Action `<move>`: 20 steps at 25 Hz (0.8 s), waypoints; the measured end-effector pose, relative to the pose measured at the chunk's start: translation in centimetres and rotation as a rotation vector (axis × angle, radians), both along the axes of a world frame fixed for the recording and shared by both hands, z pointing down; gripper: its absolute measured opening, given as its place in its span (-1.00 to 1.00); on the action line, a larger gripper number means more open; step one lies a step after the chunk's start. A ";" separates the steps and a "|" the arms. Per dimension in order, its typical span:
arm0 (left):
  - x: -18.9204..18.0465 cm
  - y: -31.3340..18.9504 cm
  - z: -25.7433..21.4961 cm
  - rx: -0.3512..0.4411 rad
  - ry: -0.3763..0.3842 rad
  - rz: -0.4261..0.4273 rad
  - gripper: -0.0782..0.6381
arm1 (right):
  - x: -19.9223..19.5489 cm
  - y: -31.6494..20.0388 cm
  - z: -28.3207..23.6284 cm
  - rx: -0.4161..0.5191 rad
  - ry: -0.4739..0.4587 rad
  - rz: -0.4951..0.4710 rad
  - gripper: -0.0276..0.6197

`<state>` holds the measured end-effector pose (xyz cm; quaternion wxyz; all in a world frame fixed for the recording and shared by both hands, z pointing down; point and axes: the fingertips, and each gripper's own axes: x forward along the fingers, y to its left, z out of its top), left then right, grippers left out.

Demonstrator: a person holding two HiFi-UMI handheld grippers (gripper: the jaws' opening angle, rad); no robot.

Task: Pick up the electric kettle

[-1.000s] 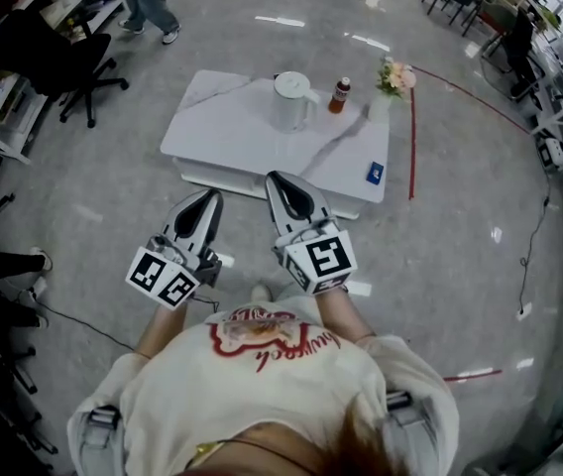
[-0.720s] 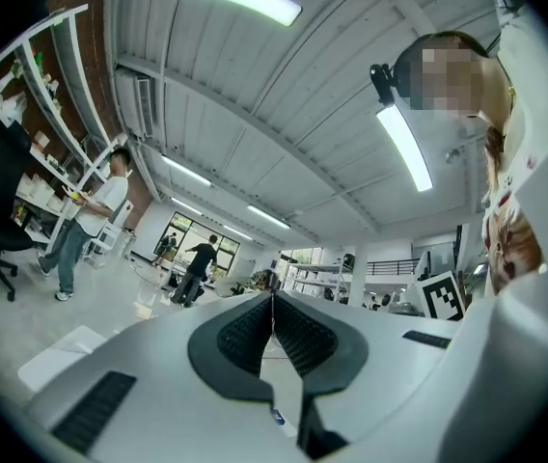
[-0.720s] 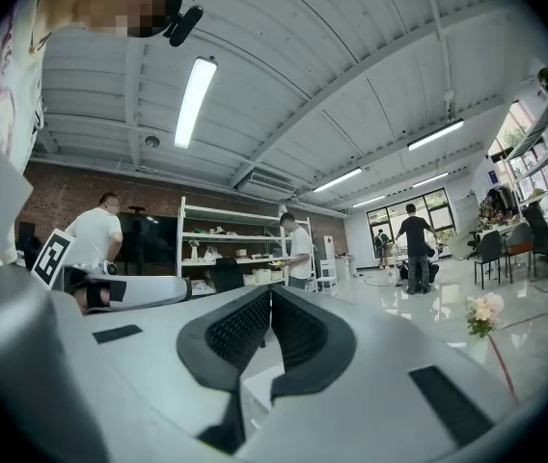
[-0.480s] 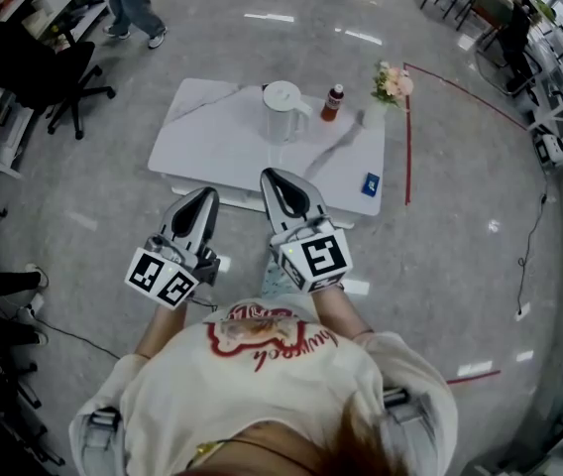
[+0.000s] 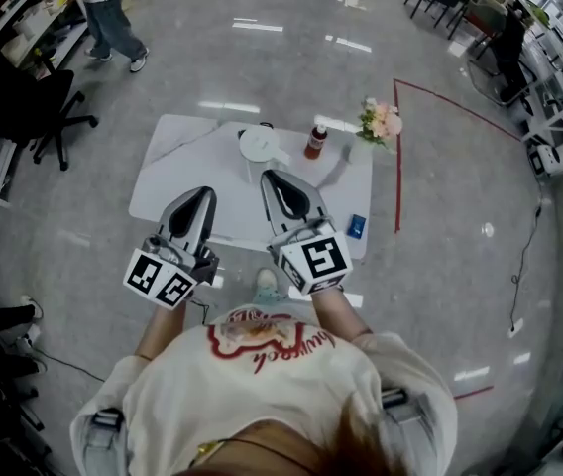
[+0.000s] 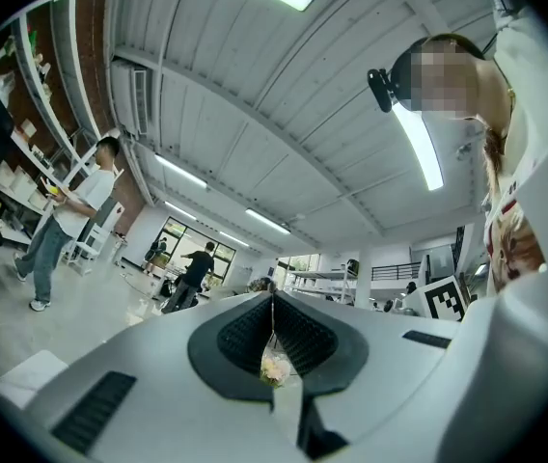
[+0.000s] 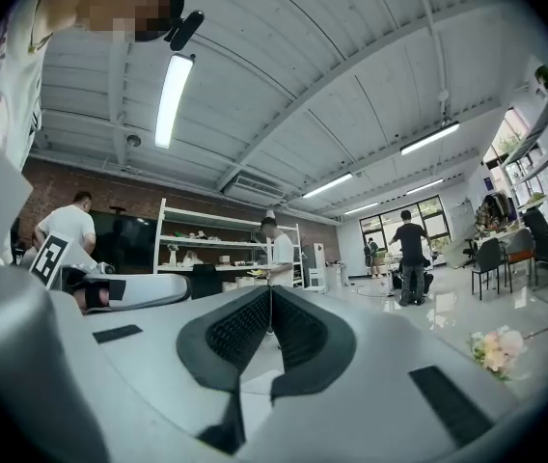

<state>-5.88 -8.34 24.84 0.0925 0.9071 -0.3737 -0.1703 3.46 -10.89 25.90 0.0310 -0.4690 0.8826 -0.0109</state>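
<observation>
Nothing readable here: red script on the shirt (image 5: 267, 343) too curled to spell, label on the bottle (image 5: 315, 140) too small.

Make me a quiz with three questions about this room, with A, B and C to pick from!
1. Where does the small brown bottle stand?
A. On the floor
B. On the white table, between the electric kettle and the pink flowers
C. On an office chair

2. What colour is the electric kettle?
A. Black
B. Red
C. White

3. How are the jaws of the left gripper and the right gripper?
A. Both shut, with nothing between them
B. Both wide open
C. Both shut on the electric kettle

Answers:
1 B: the head view shows the bottle on the tabletop with the kettle on one side and the flowers on the other.
2 C: its body and lid are white.
3 A: each gripper view shows its own jaws closed together and empty.
</observation>
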 end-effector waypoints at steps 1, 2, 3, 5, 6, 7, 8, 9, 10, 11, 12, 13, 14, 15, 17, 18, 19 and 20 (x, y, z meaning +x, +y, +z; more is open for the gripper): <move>0.6 -1.4 -0.2 0.009 0.004 0.000 -0.74 | 0.6 -1.4 -0.1 0.008 -0.003 -0.002 -0.87; 1.2 -2.7 -0.3 0.014 0.008 -0.003 -0.75 | 1.1 -2.7 0.0 0.010 -0.002 -0.007 -0.87; 1.7 -3.8 -0.4 0.016 0.010 -0.009 -0.75 | 1.5 -3.8 0.1 0.007 0.001 -0.015 -0.87; 2.3 -5.5 -0.5 0.015 0.010 -0.023 -0.75 | 2.2 -5.6 0.1 0.006 -0.002 -0.026 -0.87; 2.5 -6.2 -0.6 0.013 0.010 -0.030 -0.74 | 2.5 -6.4 -0.1 0.012 -0.007 -0.027 -0.87; 2.6 -6.8 -0.5 0.010 0.010 -0.036 -0.74 | 2.6 -7.1 -0.3 0.019 -0.014 -0.026 -0.87; 2.6 -7.3 -0.4 0.005 0.007 -0.042 -0.74 | 2.7 -7.8 -0.4 0.023 -0.021 -0.024 -0.87; 2.6 -7.7 -0.2 -0.001 0.003 -0.046 -0.74 | 2.7 -8.3 -0.4 0.022 -0.030 -0.024 -0.87; 2.6 -8.1 0.0 -0.009 -0.003 -0.049 -0.75 | 2.7 -8.7 -0.2 0.013 -0.035 -0.026 -0.87; 2.6 -8.4 0.2 -0.016 -0.006 -0.050 -0.74 | 2.7 -8.9 0.3 0.001 -0.033 -0.030 -0.87; 2.6 -8.7 0.3 -0.022 -0.006 -0.051 -0.75 | 2.7 -9.1 0.6 -0.008 -0.026 -0.032 -0.87; 2.7 -9.0 0.4 -0.024 -0.003 -0.051 -0.74 | 2.7 -9.3 1.0 -0.012 -0.017 -0.030 -0.87; 2.7 -9.3 0.4 -0.024 -0.001 -0.049 -0.74 | 2.7 -9.6 1.3 -0.013 -0.010 -0.027 -0.87; 2.7 -9.6 0.4 -0.021 0.000 -0.046 -0.74 | 2.7 -9.9 1.6 -0.013 -0.008 -0.022 -0.87; 2.5 -10.3 0.5 -0.015 -0.007 -0.035 -0.74 | 2.3 -10.8 2.0 -0.018 -0.011 -0.022 -0.87; 2.5 -10.5 0.6 -0.015 -0.011 -0.028 -0.75 | 2.1 -11.1 2.2 -0.025 -0.010 -0.027 -0.87; 2.4 -10.8 0.8 -0.016 -0.015 -0.022 -0.74 | 1.9 -11.3 2.4 -0.033 -0.006 -0.031 -0.87; 2.3 -11.2 1.1 -0.020 -0.020 -0.016 -0.75 | 1.7 -11.6 2.7 -0.041 -0.004 -0.032 -0.87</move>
